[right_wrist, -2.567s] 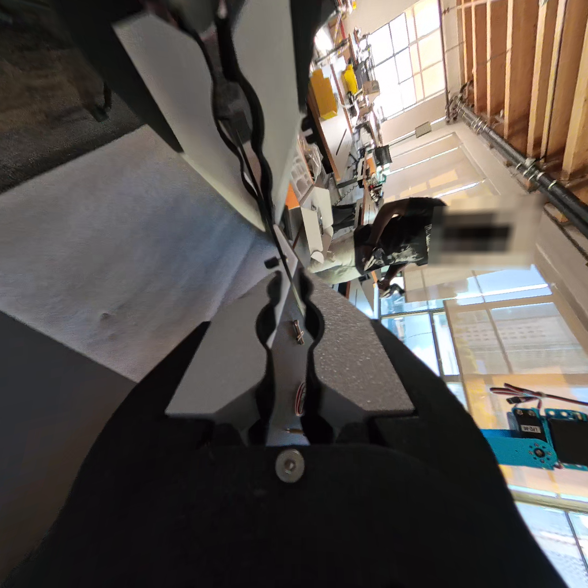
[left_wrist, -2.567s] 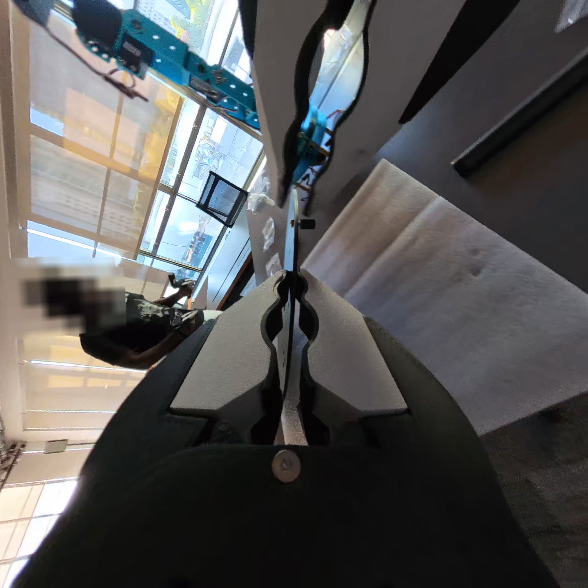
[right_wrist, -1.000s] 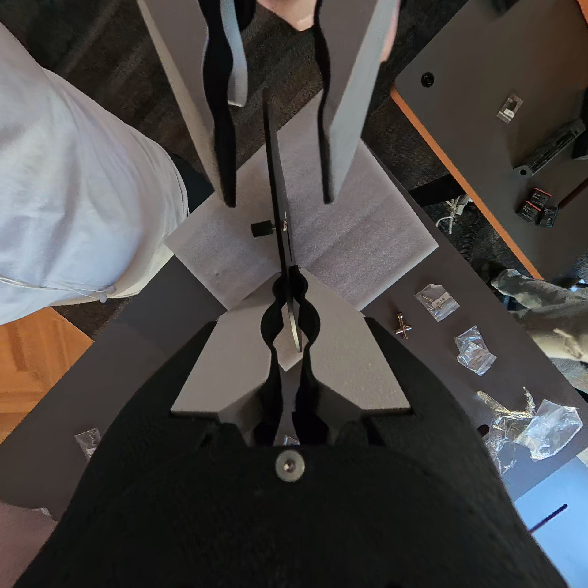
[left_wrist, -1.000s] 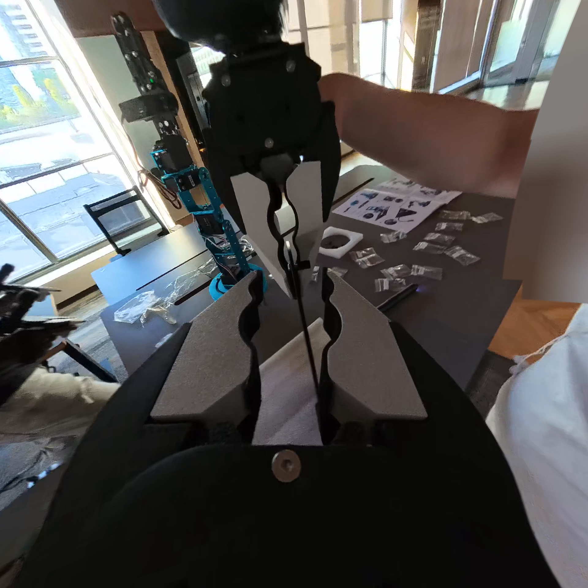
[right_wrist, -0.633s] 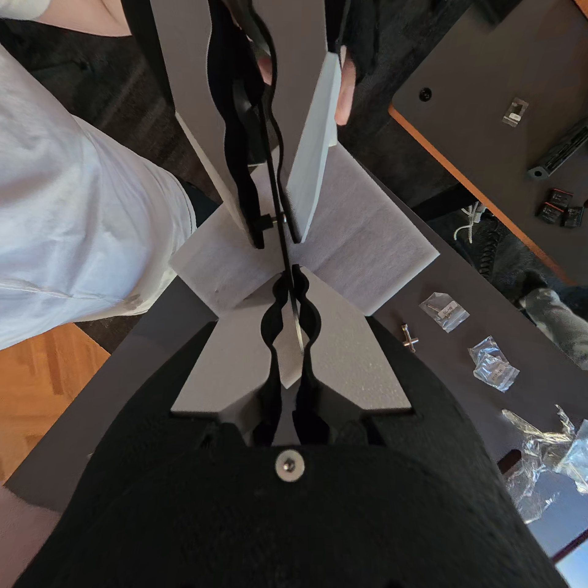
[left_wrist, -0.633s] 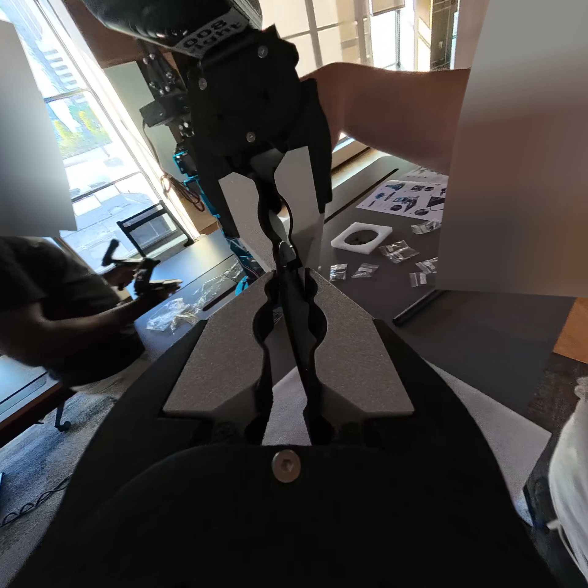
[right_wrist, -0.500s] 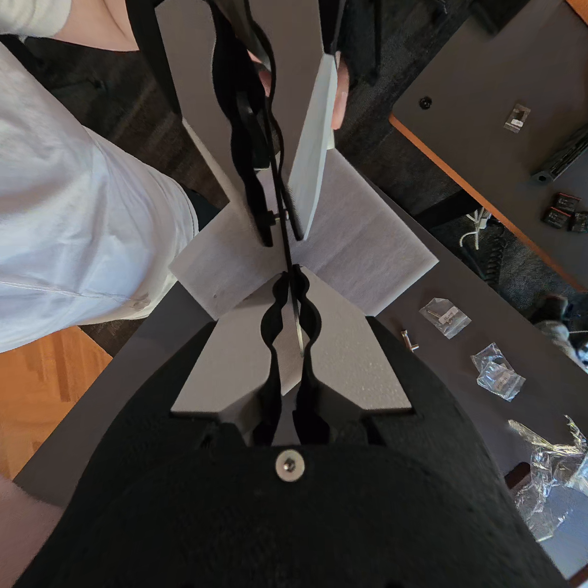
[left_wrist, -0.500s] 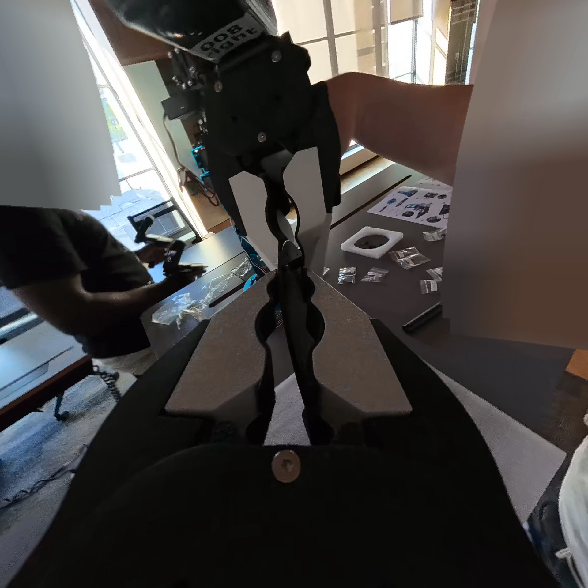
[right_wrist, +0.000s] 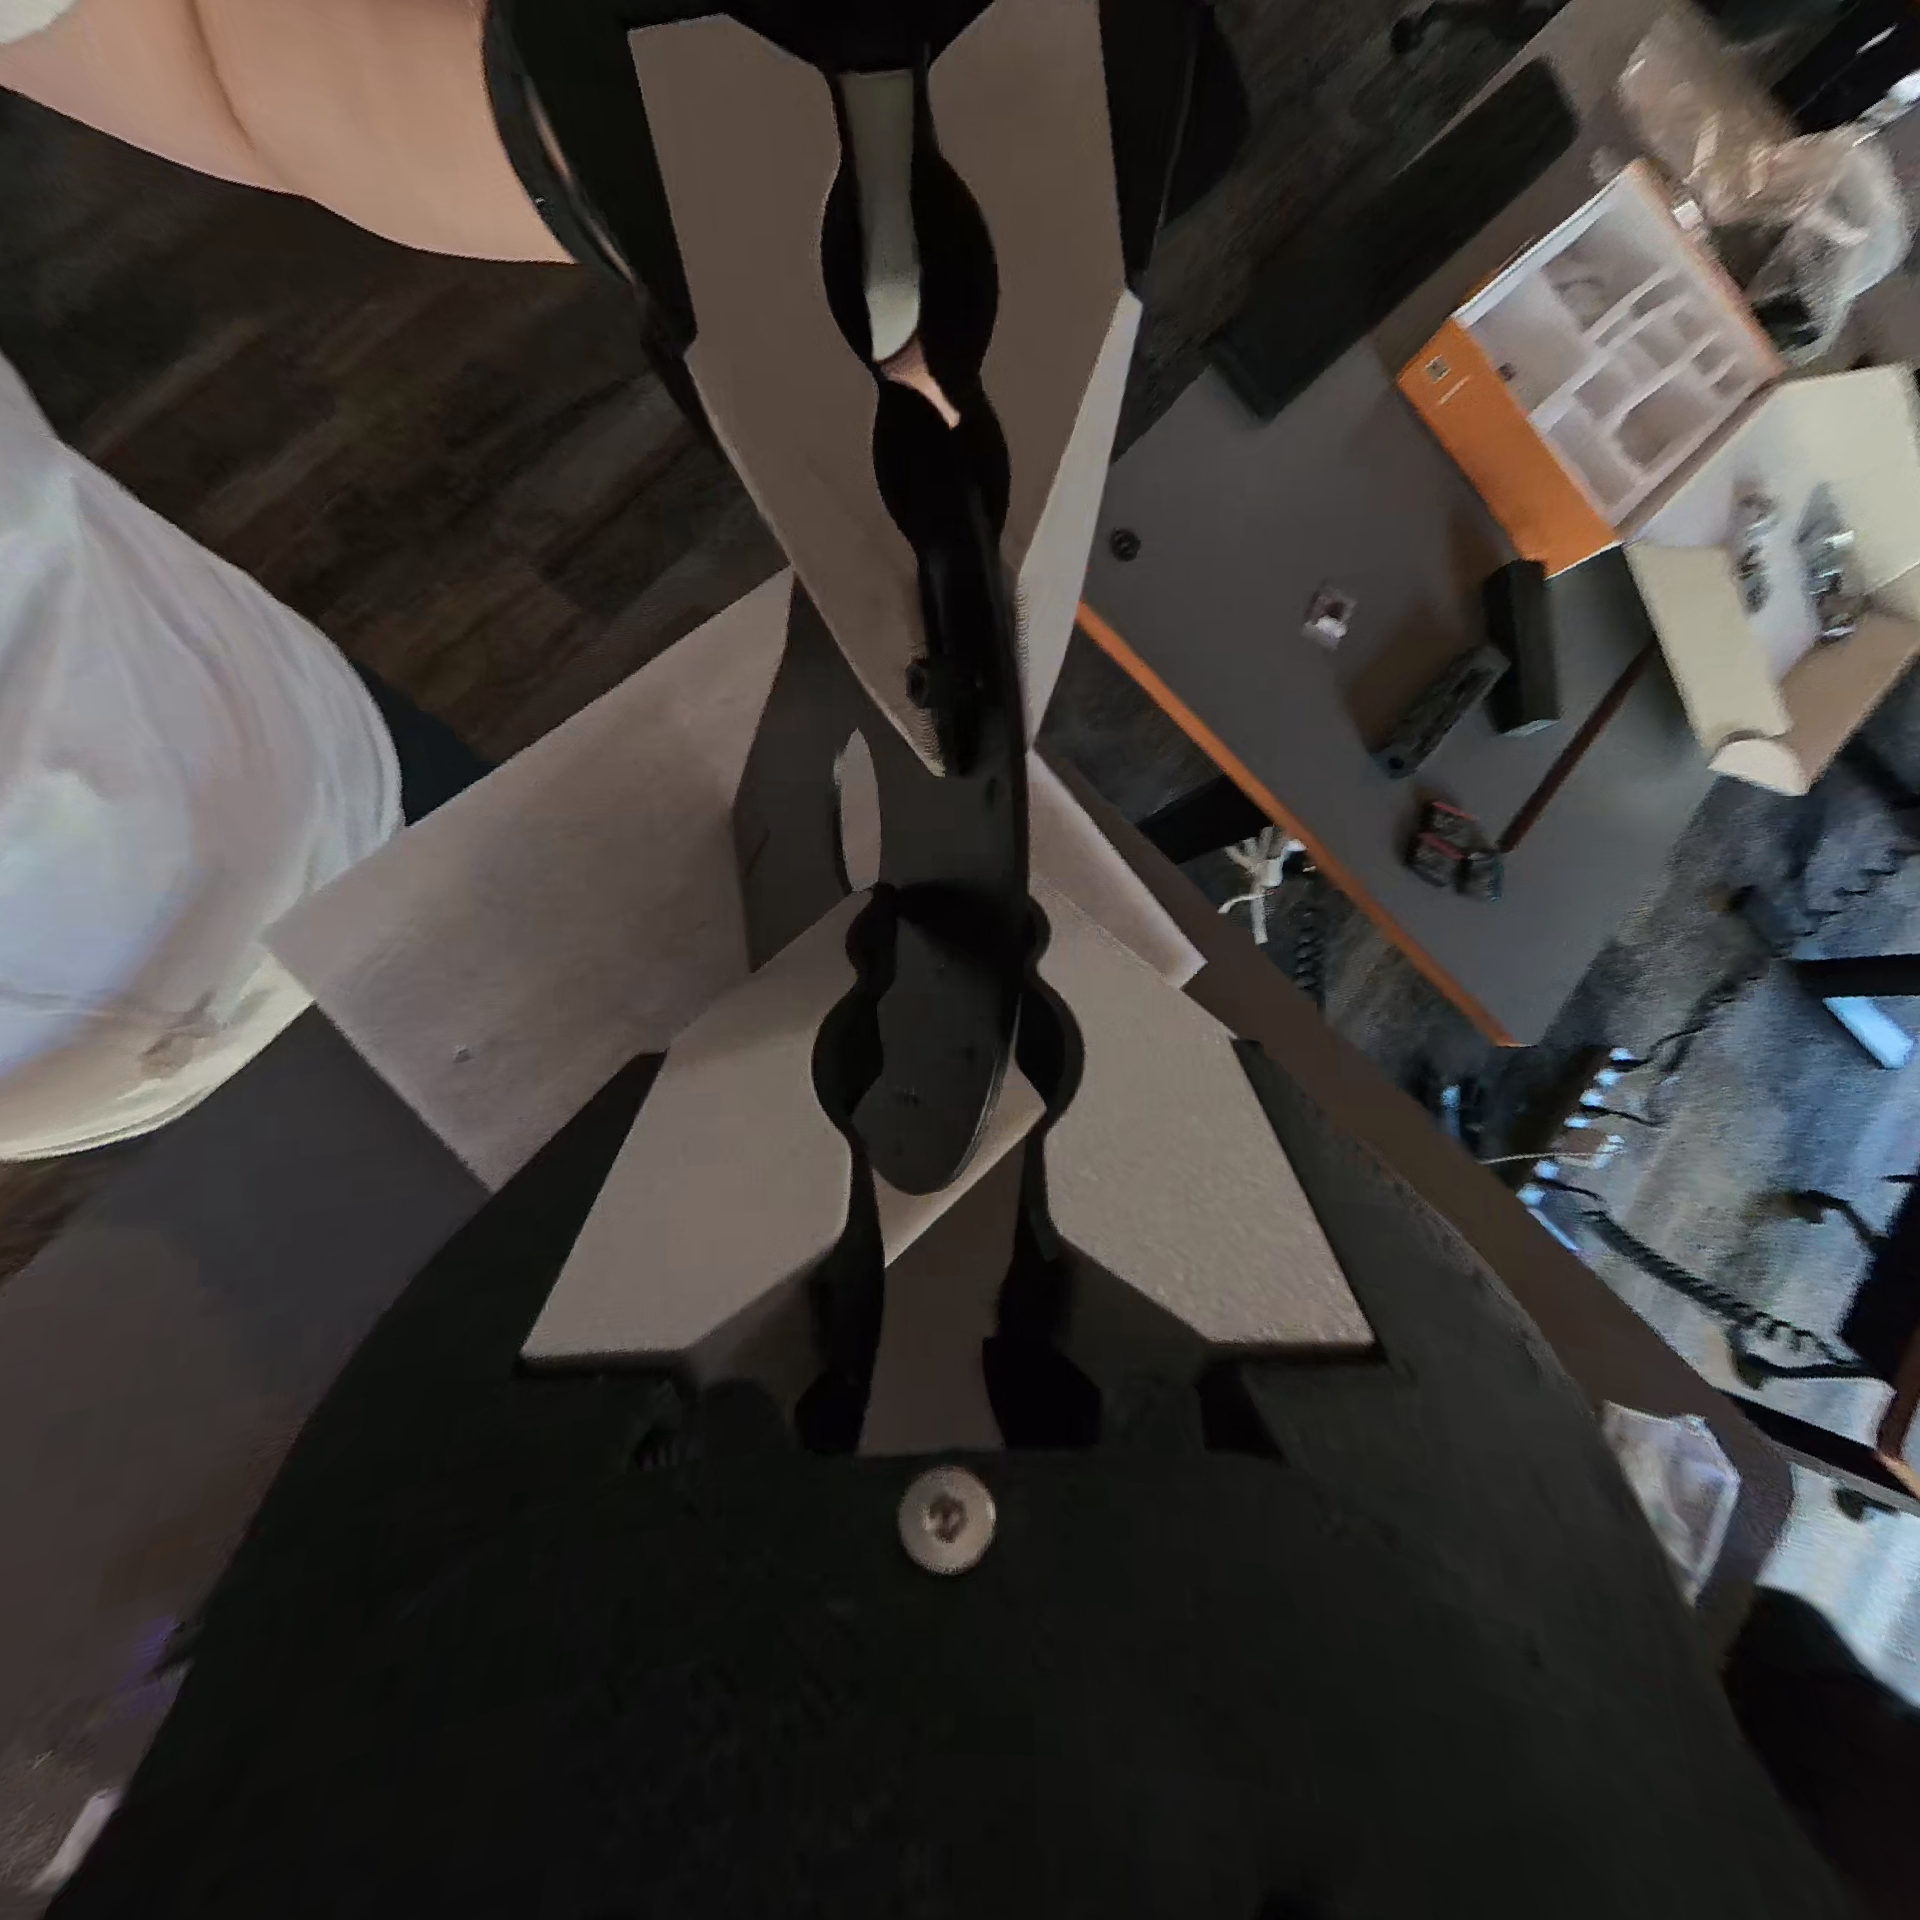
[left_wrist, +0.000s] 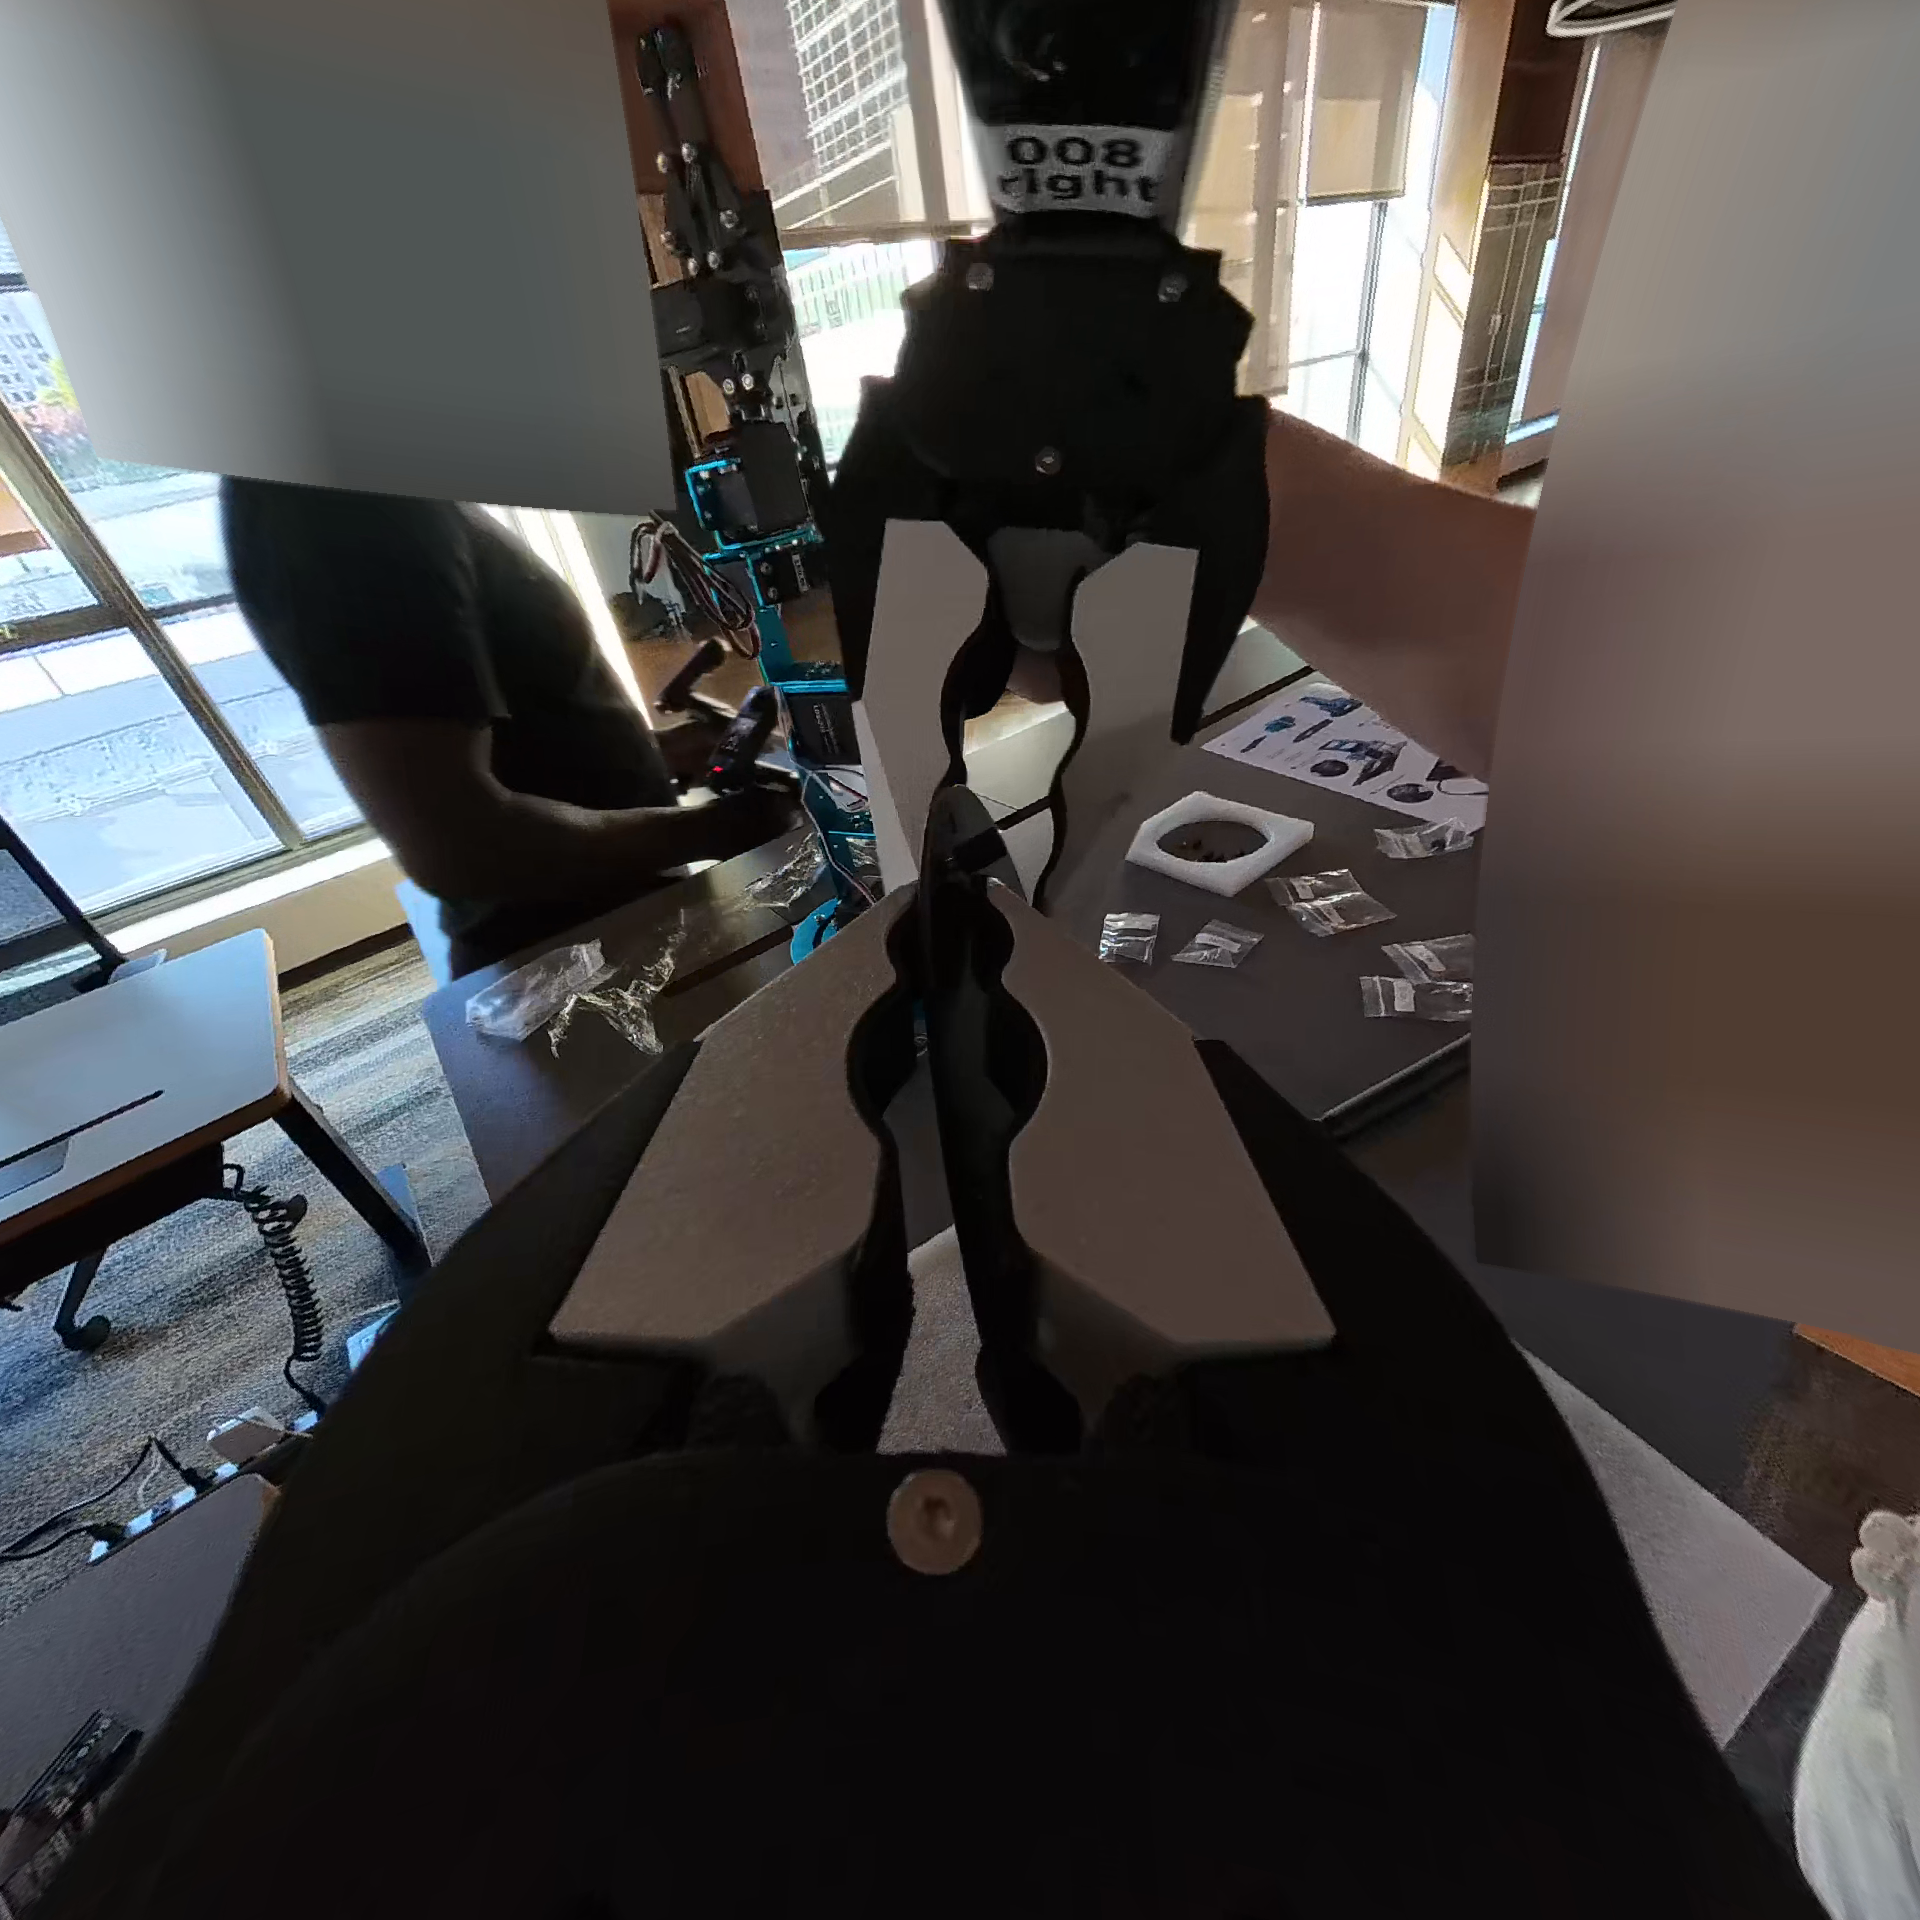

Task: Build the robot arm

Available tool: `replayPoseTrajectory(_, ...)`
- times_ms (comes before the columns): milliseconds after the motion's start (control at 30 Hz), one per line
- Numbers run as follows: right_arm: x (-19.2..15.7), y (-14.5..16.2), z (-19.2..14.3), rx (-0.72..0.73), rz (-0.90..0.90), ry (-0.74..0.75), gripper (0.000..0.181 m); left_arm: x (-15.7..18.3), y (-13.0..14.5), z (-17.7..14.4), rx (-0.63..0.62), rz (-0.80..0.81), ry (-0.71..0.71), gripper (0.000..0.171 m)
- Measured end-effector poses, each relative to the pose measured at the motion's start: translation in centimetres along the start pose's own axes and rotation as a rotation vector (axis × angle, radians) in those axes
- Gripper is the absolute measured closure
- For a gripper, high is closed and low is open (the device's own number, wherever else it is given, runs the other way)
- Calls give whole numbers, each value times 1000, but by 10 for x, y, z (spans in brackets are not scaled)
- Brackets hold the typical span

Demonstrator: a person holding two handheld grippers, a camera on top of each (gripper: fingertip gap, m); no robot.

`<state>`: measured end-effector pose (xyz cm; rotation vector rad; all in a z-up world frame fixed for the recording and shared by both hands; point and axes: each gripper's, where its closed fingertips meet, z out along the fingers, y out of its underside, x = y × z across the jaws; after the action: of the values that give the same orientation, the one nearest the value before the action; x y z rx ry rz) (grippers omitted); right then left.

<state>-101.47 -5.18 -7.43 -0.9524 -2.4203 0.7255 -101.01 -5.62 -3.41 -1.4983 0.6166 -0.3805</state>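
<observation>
Above white foam sheet [right_wrist: 540,935], left gripper [left_wrist: 951,904] pinches half-hidden black plate [right_wrist: 951,831]; right gripper [right_wrist: 951,914] unclear

The black plate [left_wrist: 961,1049] shows edge-on; fingers [left_wrist: 1122,1132] hide its far end, perhaps its full outline.

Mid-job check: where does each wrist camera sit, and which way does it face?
Left wrist view: behind the left gripper, looking level across the dark table at the right gripper; own fingers, right forearm show.
Right wrist view: behind the right gripper, looking down on the white foam sheet and left gripper; left forearm, white shirt show.
Shared: both grippers, the black plate between them.
</observation>
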Motion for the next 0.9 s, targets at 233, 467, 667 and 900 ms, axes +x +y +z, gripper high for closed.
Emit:
replayPoseTrajectory(233,-15,-27,-52,369,58,434,140,24,-7,2,1,56,-43,169)
replayPoseTrajectory(467,-74,-21,-86,512,132,863,166,54,-12,6,-9,167,-130,168)
replayPoseTrajectory(667,-87,-33,-66,531,243,814,165,78,-13,4,-52,223,-126,169)
replayPoseTrajectory(900,-91,-28,-61,489,486,910,163,94,-13,6,-35,216,-81,171)
